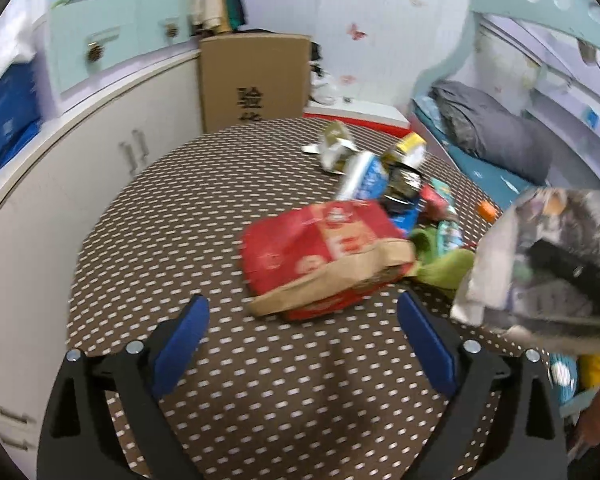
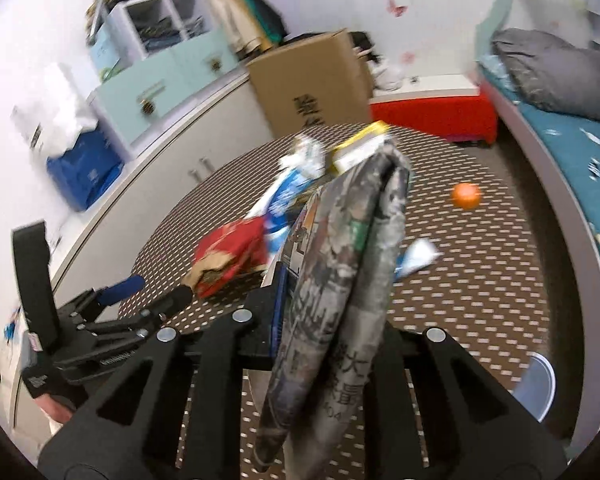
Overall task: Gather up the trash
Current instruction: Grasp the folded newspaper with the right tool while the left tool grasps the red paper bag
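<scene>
Newsprint: one folded newspaper pinched in right tongs, lifted above the worktop. Left tongs spread, empty. Uncollected, by the look of it: red paper bag, wrappers, orange ball. Early stage.

Left gripper: black angular linkage arms with triangular cut-outs; silver round screw heads at pivots; two flat blue finger pads; seen from right wrist view as black body with upright black block, coil spring under linkage, white label near base; bit of bare skin below it. Right gripper: same black frame, triangular cut-outs, silver screws; blue pad edge partly visible.
</scene>
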Motion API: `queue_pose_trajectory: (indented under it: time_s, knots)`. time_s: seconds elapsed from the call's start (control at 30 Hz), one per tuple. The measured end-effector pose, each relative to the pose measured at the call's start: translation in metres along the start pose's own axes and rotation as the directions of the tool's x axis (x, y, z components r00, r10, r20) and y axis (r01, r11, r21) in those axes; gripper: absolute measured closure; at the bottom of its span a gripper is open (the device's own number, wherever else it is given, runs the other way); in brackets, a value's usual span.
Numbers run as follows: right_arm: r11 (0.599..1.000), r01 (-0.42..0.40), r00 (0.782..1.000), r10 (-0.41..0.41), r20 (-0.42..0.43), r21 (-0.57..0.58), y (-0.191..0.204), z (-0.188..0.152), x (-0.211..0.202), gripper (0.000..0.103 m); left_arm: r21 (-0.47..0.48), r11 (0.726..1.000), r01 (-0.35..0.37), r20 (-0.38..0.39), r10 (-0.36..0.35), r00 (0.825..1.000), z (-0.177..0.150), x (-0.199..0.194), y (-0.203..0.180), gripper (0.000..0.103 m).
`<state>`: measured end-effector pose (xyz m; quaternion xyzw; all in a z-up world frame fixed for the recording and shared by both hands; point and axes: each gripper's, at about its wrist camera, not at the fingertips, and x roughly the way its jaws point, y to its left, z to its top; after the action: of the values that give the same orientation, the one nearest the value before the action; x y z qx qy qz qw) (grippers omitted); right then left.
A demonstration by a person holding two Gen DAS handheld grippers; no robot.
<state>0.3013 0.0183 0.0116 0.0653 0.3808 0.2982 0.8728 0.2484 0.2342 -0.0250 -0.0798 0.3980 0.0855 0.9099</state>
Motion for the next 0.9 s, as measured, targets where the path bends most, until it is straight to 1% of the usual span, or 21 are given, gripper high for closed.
queue_pose_trajectory:
  time_s: [0.07,0.13,0.2,0.23,0.27,0.3,0.33,0.37,0.4,0.43,0.47,0.5,0.57,0.63,0.7,0.9]
  knots:
    - [0.999,0.039,0.999,-0.039,0.015,0.019,-0.011,0.001,-0.008,0.088,0.041,0.999,0.004,-0.017,-0.004,1.000,0.004,0.011,-0.012,0.009]
    - [0.998,0.059,0.998,-0.059,0.016,0.031,-0.020,0.001,-0.012,0.088,0.087,0.996,-0.014,-0.029,0.017,0.999,0.006,0.023,-0.022,0.009]
    - [0.996,0.076,0.997,-0.076,0.008,0.050,-0.030,-0.001,-0.013,0.088,0.114,0.991,-0.064,-0.044,0.070,0.997,0.010,0.037,-0.027,0.009]
    - [0.995,0.085,0.996,-0.085,0.002,0.058,-0.034,-0.003,-0.011,0.088,0.113,0.989,-0.096,-0.053,0.103,0.993,0.012,0.044,-0.028,0.009]
    - [0.993,0.096,0.995,-0.095,-0.007,0.069,-0.038,-0.004,-0.009,0.088,0.103,0.985,-0.141,-0.070,0.148,0.986,0.015,0.052,-0.026,0.009]
    - [0.992,0.099,0.995,-0.098,-0.014,0.074,-0.040,-0.005,-0.008,0.088,0.097,0.982,-0.159,-0.078,0.167,0.983,0.017,0.056,-0.025,0.009]
    - [0.991,0.101,0.995,-0.100,-0.024,0.082,-0.043,-0.007,-0.005,0.088,0.086,0.983,-0.165,-0.077,0.171,0.982,0.019,0.058,-0.023,0.009]
    - [0.991,0.105,0.994,-0.102,-0.029,0.087,-0.045,-0.008,-0.005,0.088,0.077,0.986,-0.151,-0.069,0.157,0.985,0.019,0.056,-0.021,0.013]
    - [0.989,0.111,0.994,-0.108,-0.035,0.094,-0.047,-0.010,-0.003,0.088,0.073,0.988,-0.133,-0.063,0.138,0.988,0.019,0.052,-0.020,0.036]
    - [0.989,0.113,0.993,-0.110,-0.038,0.096,-0.047,-0.010,-0.002,0.088,0.069,0.990,-0.122,-0.063,0.126,0.990,0.018,0.049,-0.018,0.041]
    - [0.988,0.114,0.993,-0.110,-0.041,0.101,-0.049,-0.011,-0.001,0.088,0.064,0.989,-0.131,-0.053,0.135,0.989,0.017,0.045,-0.017,0.049]
    - [0.988,0.114,0.993,-0.110,-0.043,0.104,-0.050,-0.012,-0.002,0.088,0.063,0.989,-0.135,-0.045,0.138,0.989,0.015,0.041,-0.016,0.059]
    - [0.987,0.114,0.993,-0.109,-0.044,0.110,-0.051,-0.012,-0.002,0.088,0.054,0.990,-0.131,-0.041,0.133,0.990,0.012,0.034,-0.014,0.064]
    - [0.988,0.111,0.993,-0.107,-0.043,0.109,-0.051,-0.013,-0.004,0.088,0.037,0.993,-0.109,-0.030,0.110,0.993,0.009,0.025,-0.012,0.068]
    - [0.988,0.107,0.994,-0.103,-0.041,0.110,-0.050,-0.014,-0.006,0.088,0.030,0.994,-0.107,-0.018,0.107,0.994,0.005,0.016,-0.010,0.069]
    - [0.988,0.104,0.995,-0.102,-0.021,0.115,-0.051,-0.016,-0.020,0.088,0.029,0.996,-0.088,0.012,0.087,0.996,-0.001,-0.006,-0.020,0.070]
